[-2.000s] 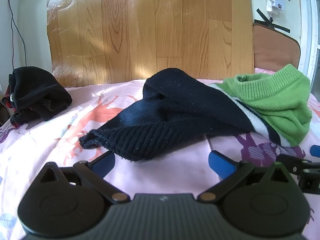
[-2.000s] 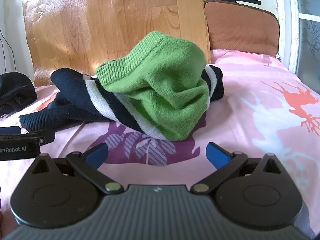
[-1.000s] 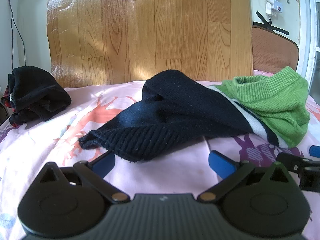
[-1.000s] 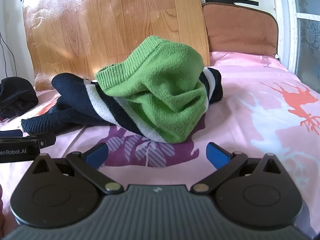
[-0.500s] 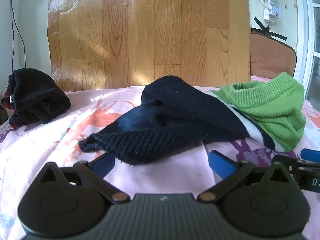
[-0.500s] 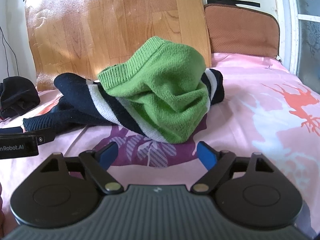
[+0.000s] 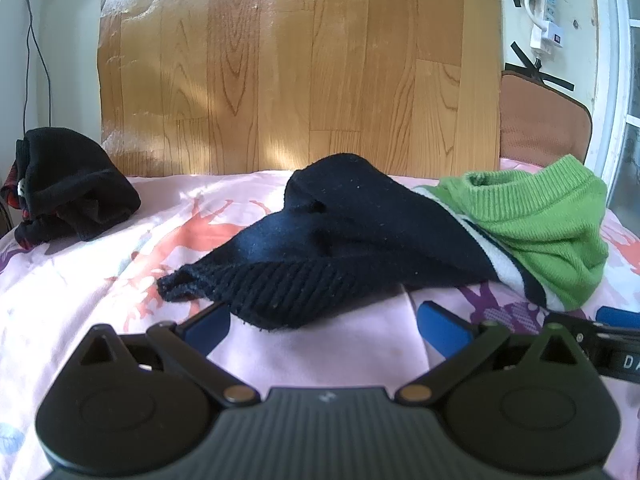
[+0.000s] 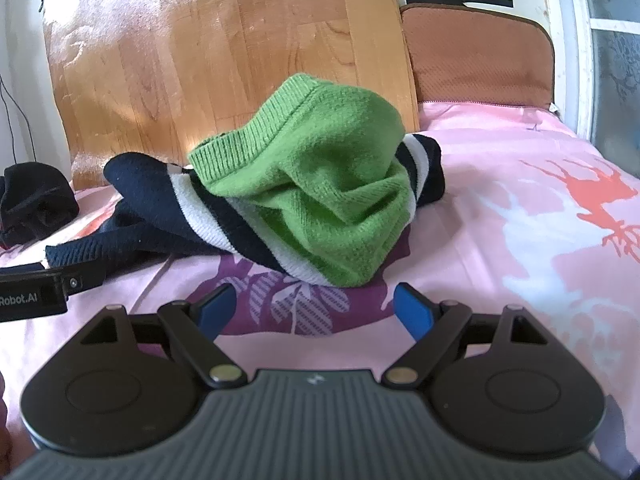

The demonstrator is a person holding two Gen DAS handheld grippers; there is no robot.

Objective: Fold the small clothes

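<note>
A small knitted sweater [image 7: 360, 240] lies crumpled on the pink bed sheet [image 7: 100, 280]. It is navy with white stripes and a green top part [image 8: 320, 184]. Its navy ribbed hem points toward my left gripper [image 7: 324, 326], which is open and empty just in front of that hem. My right gripper [image 8: 316, 308] is open and empty, a little short of the green part. Each gripper's side shows at the edge of the other's view.
A folded black garment [image 7: 68, 192] sits at the far left of the bed. A wooden board [image 7: 300, 72] stands behind the bed, and a brown cushion [image 8: 480, 56] leans at the back right. A window frame [image 8: 576, 40] is on the right.
Both grippers have drawn back slightly from the sweater and tilted. The right gripper's fingers have narrowed a little but stay open. The sweater has not moved.
</note>
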